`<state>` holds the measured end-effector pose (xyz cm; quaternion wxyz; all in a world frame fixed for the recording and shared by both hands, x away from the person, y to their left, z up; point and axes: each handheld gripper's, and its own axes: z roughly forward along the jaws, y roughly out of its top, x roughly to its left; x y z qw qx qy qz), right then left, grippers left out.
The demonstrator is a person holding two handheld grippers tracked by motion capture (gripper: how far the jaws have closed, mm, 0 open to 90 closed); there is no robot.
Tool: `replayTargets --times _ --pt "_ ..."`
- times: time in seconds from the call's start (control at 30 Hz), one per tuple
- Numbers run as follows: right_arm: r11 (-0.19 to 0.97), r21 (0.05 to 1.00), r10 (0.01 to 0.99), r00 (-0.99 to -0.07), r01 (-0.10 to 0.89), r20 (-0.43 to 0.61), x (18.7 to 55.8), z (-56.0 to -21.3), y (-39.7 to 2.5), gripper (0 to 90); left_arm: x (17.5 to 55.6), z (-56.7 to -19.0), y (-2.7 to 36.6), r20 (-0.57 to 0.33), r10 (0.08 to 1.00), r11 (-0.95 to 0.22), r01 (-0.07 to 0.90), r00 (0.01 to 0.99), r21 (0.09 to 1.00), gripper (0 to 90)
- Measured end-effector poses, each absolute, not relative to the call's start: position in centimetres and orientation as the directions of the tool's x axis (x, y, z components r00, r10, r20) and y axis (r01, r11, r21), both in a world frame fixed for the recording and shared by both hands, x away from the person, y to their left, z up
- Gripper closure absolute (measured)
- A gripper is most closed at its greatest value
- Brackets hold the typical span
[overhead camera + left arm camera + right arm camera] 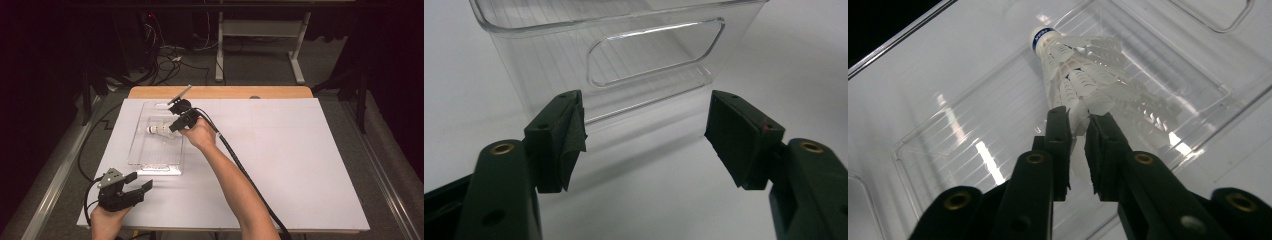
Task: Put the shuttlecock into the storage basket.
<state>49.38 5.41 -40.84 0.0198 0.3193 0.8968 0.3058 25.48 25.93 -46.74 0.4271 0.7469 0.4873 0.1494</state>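
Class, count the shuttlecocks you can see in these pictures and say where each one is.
1. The shuttlecock is inside the clear bin, its feathers pinched by the right gripper. Nothing seems hidden.

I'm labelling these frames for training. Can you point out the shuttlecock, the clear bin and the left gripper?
shuttlecock (1075, 70): right gripper view, on its feather skirt.
clear bin (654, 52): left gripper view, on the end wall by the handle slot.
left gripper (142, 182): high view, between its open jaws.
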Motion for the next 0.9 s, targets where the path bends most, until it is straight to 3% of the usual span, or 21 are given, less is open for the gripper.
replayTargets --times 0.23,0.9 --pt "0.601 0.570 0.599 -0.788 0.560 0.142 49.1 -40.0 5.0 70.7 25.5 -46.7 25.9 -0.192 0.855 -0.163 0.601 0.481 0.783 33.1" --pt "0.563 0.618 0.606 -0.783 0.549 0.143 48.4 -39.1 2.6 70.5 25.5 -46.8 25.9 -0.191 0.857 -0.163 0.603 0.478 0.781 33.1"
